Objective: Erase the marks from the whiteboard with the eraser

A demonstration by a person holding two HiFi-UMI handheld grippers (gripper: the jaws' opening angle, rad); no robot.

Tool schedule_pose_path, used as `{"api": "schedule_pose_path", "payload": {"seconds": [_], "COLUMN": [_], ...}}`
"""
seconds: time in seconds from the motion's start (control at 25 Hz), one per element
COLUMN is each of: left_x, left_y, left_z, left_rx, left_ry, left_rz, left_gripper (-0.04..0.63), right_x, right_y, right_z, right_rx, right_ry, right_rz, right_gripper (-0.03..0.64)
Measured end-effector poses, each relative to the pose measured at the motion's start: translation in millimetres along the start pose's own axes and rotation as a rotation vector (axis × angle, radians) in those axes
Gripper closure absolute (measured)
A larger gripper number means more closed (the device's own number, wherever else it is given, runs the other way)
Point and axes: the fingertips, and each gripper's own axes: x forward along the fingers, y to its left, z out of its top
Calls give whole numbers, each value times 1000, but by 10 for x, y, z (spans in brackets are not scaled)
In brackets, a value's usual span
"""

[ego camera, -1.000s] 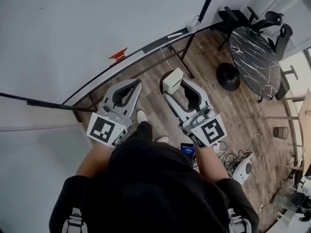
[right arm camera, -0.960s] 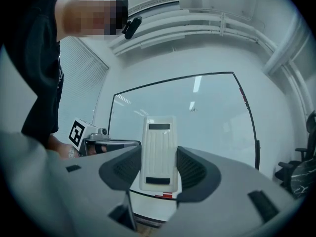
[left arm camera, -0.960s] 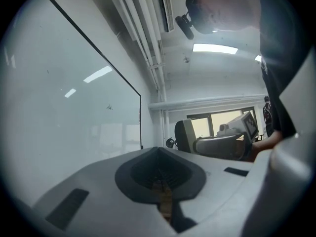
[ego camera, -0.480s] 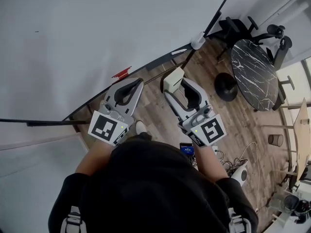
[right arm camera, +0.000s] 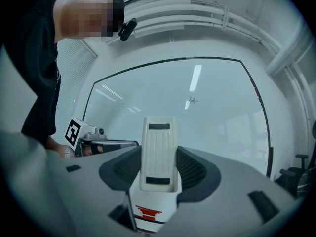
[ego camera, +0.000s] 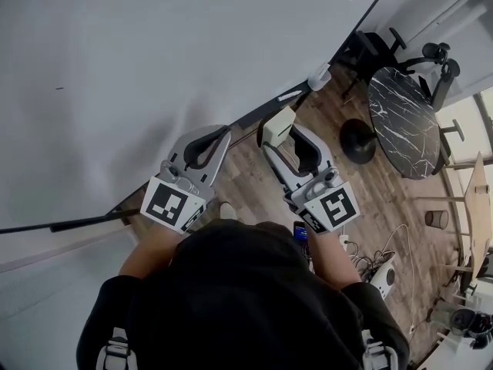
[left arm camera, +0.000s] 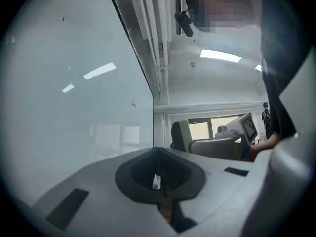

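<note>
your right gripper [ego camera: 282, 132] is clenched on the white eraser [right arm camera: 158, 149], facing the whiteboard [ego camera: 154, 52] and its small mark [right arm camera: 193, 100], while your left gripper [left arm camera: 157, 153] is closed on nothing.

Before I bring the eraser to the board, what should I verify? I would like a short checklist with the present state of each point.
1. Eraser clamped between the right gripper jaws: ok.
2. Left gripper jaws together, out of the eraser's way: ok.
3. Mark on the whiteboard in sight ahead of the eraser: ok.
4. Eraser touching the whiteboard: not ok, it is apart from it.
5. Wiping side of the eraser facing the whiteboard: cannot tell.
</note>
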Motion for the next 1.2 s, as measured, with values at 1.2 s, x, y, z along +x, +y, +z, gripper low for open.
{"api": "schedule_pose_path", "payload": {"seconds": [1.2], "left_x": [661], "left_y": [419], "left_z": [448], "left_rx": [96], "left_ry": [-39], "left_rz": [314], "left_gripper": [591], "right_x": [732], "right_y": [-1367], "right_z": [885], "right_rx": [-129], "right_ry": [-158], "right_rz": [60], "right_gripper": [396]}}
